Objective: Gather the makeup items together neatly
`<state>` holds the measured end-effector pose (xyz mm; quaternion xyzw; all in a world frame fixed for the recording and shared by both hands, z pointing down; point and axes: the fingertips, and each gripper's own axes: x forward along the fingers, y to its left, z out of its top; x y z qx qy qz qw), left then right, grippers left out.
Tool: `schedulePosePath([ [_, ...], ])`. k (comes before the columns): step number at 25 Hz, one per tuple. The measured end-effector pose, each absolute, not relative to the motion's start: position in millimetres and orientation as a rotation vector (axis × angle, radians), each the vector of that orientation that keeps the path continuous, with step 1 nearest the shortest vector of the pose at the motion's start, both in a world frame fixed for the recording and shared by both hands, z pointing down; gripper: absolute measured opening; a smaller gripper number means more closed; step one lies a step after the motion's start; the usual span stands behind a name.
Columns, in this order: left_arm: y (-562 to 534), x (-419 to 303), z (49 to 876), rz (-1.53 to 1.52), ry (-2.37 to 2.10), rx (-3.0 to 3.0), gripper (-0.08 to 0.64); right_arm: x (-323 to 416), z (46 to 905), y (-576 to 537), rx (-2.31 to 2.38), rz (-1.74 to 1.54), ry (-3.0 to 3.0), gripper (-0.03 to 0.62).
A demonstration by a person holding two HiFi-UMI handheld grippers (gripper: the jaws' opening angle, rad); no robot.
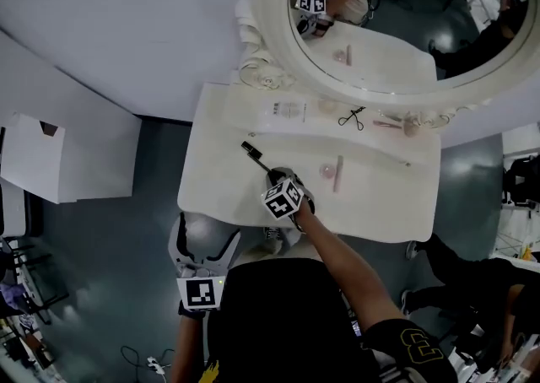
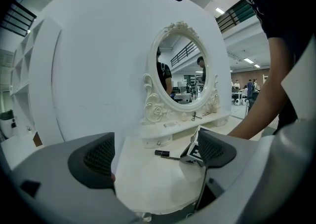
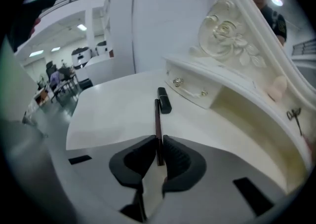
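Observation:
A thin dark makeup brush [image 3: 157, 119] with a black head [image 3: 164, 100] lies on the white vanity table [image 1: 215, 183]. My right gripper [image 3: 159, 145] is shut on its handle end, low over the tabletop. In the head view the brush [image 1: 251, 152] points to the far left from the right gripper [image 1: 275, 179]. A pink stick [image 1: 338, 174] and a small pink round item [image 1: 326, 172] lie just right of it. My left gripper [image 1: 202, 229] hangs open and holds nothing, below the table's near edge; in its own view the left gripper [image 2: 158, 158] faces the brush [image 2: 163, 154].
On the raised shelf under the oval mirror [image 1: 380, 18] lie a labelled flat item [image 1: 288, 110], an eyelash curler [image 1: 353, 117], a pink pencil [image 1: 388, 124] and a beige sponge [image 1: 411, 128]. A small drawer knob [image 3: 177, 82] shows under the shelf. A white box [image 1: 38, 158] stands on the floor at the left.

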<state>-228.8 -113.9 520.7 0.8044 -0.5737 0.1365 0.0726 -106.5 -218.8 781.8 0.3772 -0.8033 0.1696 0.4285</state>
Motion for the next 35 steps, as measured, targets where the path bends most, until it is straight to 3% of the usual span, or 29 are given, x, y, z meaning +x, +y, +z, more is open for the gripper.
schedulePosePath([
  [13,-150.8,-132.6,515.4,0.428,-1.380,2.701,0.534,39.4,770.9,-203.6,1.870,1.122,-1.675,0.057],
  [26,-142.4,-93.5,510.3,0.452,-1.260,2.764,0.534,68.2,782.6,-186.9,1.905,1.195,-1.539,0.061],
  [31,-142.1,-104.6,509.1,0.423,-1.298,2.728,0.534,65.7,783.5,-182.2,1.855,1.125,-1.542,0.080],
  [35,-140.8,-118.8,513.3,0.434,-1.325,2.727,0.534,57.7,782.2,-179.8,1.826,1.118,-1.547,0.130],
])
